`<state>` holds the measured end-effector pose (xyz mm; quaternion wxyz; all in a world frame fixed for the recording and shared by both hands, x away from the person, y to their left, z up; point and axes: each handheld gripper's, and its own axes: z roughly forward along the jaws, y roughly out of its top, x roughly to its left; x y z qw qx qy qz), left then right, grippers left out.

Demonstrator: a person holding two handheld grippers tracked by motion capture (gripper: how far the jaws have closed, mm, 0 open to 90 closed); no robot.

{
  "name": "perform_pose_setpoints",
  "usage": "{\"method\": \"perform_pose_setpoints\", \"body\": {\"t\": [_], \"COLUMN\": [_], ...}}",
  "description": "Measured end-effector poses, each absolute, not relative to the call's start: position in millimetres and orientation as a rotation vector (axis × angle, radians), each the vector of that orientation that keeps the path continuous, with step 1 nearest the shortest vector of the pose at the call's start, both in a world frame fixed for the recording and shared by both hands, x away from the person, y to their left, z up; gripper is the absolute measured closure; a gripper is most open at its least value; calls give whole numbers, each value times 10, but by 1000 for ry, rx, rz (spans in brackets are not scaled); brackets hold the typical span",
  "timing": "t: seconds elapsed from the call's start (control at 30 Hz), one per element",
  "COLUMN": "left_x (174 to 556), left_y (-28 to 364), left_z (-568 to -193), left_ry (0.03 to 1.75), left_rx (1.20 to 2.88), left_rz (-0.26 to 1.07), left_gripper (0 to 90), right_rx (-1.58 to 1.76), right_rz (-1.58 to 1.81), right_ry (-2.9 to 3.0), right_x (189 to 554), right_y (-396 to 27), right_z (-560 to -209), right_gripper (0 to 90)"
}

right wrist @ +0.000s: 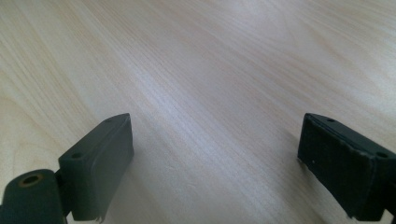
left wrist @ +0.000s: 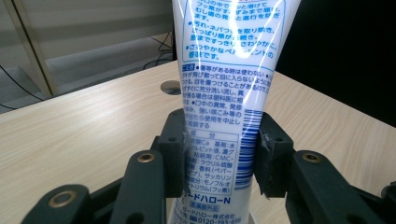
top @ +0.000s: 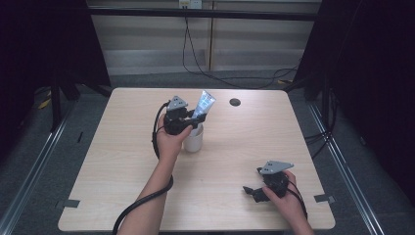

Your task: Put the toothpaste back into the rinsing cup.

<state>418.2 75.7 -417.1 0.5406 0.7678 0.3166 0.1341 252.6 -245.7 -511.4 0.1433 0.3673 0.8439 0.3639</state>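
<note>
Tube (left wrist: 219, 116) clamped by left gripper (left wrist: 219, 154).

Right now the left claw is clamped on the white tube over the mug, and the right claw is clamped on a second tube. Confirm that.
Not quite. The left claw does clamp the white tube over the mug, but the right claw stands open over bare table, as the right gripper view shows.

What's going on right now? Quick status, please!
Left gripper shut on tube, its lower end at the white cup. Right gripper open, idle over bare table. Nothing in the way.
</note>
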Motion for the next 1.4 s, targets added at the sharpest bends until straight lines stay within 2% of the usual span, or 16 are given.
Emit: {"method": "perform_pose_setpoints", "body": {"t": [1.4], "left_x": [4113], "left_y": [837], "left_z": [-4316], "left_ry": [770], "left_rx": [1863], "left_rz": [323], "left_gripper": [574], "right_rx": [1059], "right_rz": [1049], "right_ry": [2434], "right_x": [2526], "right_y": [-2457], "right_z": [-5114], "right_gripper": [99]}}
